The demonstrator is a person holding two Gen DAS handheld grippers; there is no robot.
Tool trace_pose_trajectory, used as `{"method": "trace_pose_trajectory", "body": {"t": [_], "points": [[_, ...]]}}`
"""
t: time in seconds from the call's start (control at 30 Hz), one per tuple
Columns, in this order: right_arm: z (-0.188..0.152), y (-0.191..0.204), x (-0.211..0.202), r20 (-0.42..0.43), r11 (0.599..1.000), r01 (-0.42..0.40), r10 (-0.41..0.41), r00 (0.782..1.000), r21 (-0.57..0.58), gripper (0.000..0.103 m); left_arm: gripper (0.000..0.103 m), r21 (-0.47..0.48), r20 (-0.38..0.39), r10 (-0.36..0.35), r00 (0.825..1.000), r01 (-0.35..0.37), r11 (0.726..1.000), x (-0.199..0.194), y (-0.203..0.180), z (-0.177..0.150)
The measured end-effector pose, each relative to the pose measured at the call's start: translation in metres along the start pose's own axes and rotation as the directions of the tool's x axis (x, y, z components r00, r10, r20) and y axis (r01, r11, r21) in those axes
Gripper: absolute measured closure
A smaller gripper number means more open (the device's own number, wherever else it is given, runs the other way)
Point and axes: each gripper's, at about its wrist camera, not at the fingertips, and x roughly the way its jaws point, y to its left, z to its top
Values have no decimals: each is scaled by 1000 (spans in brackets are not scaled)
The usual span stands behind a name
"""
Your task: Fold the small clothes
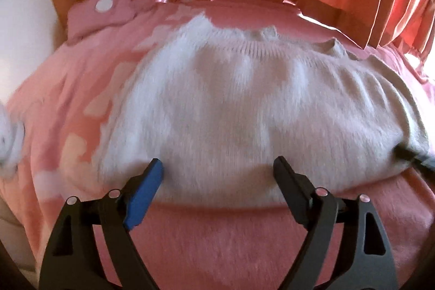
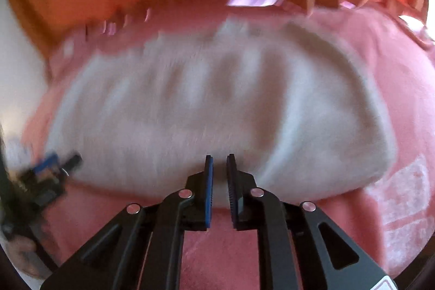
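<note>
While the white knitted sweater (image 1: 231,105) is spread crosswise on the pink blanket (image 1: 217,241), its near hem is met at twelve o'clock by the wide-spread left hand-held gripper (image 1: 217,167) and pinched by the narrowed right hand-held gripper (image 2: 219,162).

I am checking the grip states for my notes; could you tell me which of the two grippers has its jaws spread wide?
The left gripper: its jaws stand wide apart over the white knitted sweater, while the right gripper has its jaws nearly together at the sweater's near edge.
</note>
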Motion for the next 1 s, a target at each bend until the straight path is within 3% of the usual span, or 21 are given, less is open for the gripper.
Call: {"method": "trace_pose_trajectory", "body": {"t": [0.03, 0.1, 0.17, 0.27, 0.33, 0.47, 0.57, 0.67, 0.7, 0.77, 0.87, 0.9, 0.93, 1.0], "points": [[0, 4, -2, 14, 1000, 3, -3, 1000, 4, 91, 22, -8, -8, 3, 1000, -3, 1000, -1, 1, -5], [4, 18, -22, 91, 996, -87, 88, 992, -6, 91, 22, -9, -8, 1, 1000, -1, 1000, -5, 2, -9], [10, 32, -32, 136, 994, -104, 108, 985, -35, 91, 22, -22, -7, 3, 1000, -3, 1000, -8, 3, -12], [14, 51, -3, 87, 990, -114, 121, 989, -83, 90, 18, -93, -2, 1, 1000, -1, 996, -13, 12, -15], [9, 54, 17, 34, 991, -81, 85, 996, -104, 91, 16, -190, 6, -24, 1000, 25, 981, -17, 26, -16], [16, 65, -7, 126, 987, -111, 126, 984, -120, 88, 15, -318, 30, -12, 999, 21, 948, -25, 57, -15], [26, 75, -3, 124, 981, -135, 152, 981, -138, 88, 10, -408, -4, 29, 1000, -28, 913, -15, 80, -14], [28, 81, 22, 84, 980, -132, 146, 986, -151, 88, 10, -482, -51, -7, 999, -19, 876, 1, 95, -14], [27, 81, 25, 93, 979, -128, 144, 985, -157, 88, 10, -525, -60, -30, 998, -6, 851, 9, 101, -16], [33, 86, 24, 101, 978, -125, 143, 985, -167, 88, 5, -570, -44, -56, 997, 21, 821, 13, 108, -16], [32, 79, 23, 106, 976, -150, 168, 980, -159, 88, 5, -598, -16, -67, 998, 44, 800, 13, 108, -13], [33, 77, 24, 109, 975, -161, 179, 978, -154, 88, 14, -595, -7, -75, 997, 56, 802, 14, 107, -10], [33, 75, 24, 112, 974, -178, 194, 975, -142, 88, 44, -587, 7, -91, 996, 78, 806, 13, 105, -7], [31, 69, 19, 115, 972, -200, 214, 970, -123, 88, 76, -562, 28, -170, 985, 156, 812, 11, 100, 4]]}}
